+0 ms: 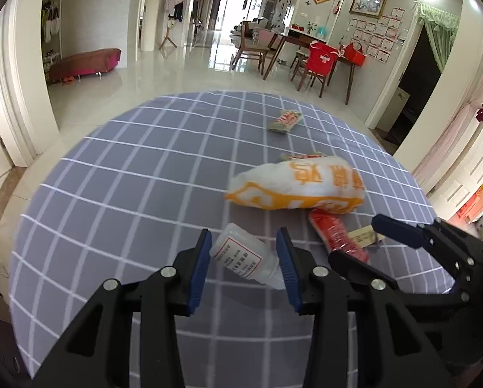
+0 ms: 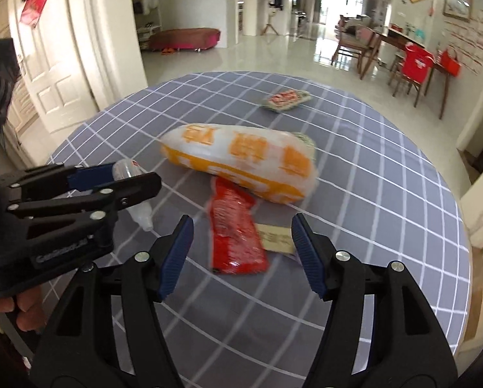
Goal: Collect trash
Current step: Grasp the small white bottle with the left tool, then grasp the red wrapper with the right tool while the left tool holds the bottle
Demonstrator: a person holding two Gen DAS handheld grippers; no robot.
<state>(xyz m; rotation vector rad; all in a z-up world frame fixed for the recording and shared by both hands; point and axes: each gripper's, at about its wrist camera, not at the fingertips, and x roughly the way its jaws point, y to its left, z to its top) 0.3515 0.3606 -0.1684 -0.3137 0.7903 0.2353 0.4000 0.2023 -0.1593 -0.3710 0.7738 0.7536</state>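
Note:
A small clear plastic bottle (image 1: 241,255) with a white label lies on the round table's grey checked cloth (image 1: 128,177). My left gripper (image 1: 244,252) has a blue pad against each side of it; in the right wrist view the bottle (image 2: 139,215) pokes out below the left gripper (image 2: 134,176). My right gripper (image 2: 243,255) stands open with a red wrapper (image 2: 235,236) on the cloth between its pads, which do not touch it. In the left wrist view the right gripper (image 1: 364,244) straddles the wrapper (image 1: 335,232). A white and orange plastic bag (image 2: 241,158) lies just beyond.
A tan paper slip (image 2: 275,237) lies beside the red wrapper. A green and red snack packet (image 2: 285,100) sits near the far edge, and another wrapper (image 2: 306,140) peeks from behind the bag. A hand (image 2: 24,310) holds the left gripper. Dining chairs and a wooden table stand far behind.

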